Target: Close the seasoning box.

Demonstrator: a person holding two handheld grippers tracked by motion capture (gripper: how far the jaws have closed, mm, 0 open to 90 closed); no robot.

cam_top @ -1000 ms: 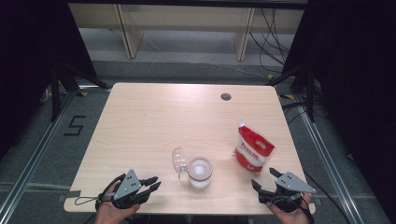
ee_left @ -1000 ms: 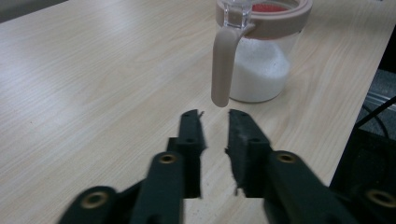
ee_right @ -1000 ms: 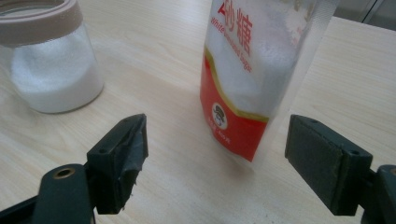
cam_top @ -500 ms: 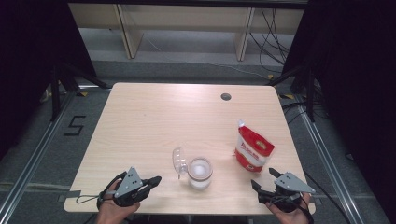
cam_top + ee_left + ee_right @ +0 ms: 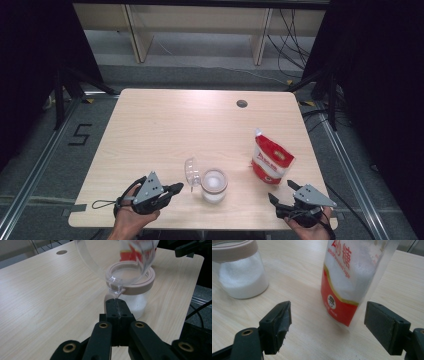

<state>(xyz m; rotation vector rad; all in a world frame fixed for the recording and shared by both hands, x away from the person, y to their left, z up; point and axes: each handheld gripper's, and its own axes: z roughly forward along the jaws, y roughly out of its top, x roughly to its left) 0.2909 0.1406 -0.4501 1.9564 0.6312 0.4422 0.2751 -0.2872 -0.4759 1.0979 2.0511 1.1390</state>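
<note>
Counter (image 5: 165, 130): pale wood, round hole (image 5: 242, 103) near far edge.

Sugar bag (image 5: 270, 159): red and white, upright, toward right edge of counter, nearer front edge than far edge. Part-filled with white grains, seen close in right gripper view (image 5: 352, 277).

Jar (image 5: 213, 185): clear glass, pinkish rim, white grains inside; near front edge, about midway along it, well left of bag. Clear hinged lid (image 5: 191, 171) flipped open, standing on jar's left side.

Left claw (image 5: 176, 188): at front edge, just left of jar. Jaws clenched together, nothing between them; tips just short of lid's tab (image 5: 115, 287) in left gripper view.

Right claw (image 5: 281, 193): near front right corner, just in front of bag. Jaws spread wide, released, bag beyond the gap, apart from both pads.
</note>
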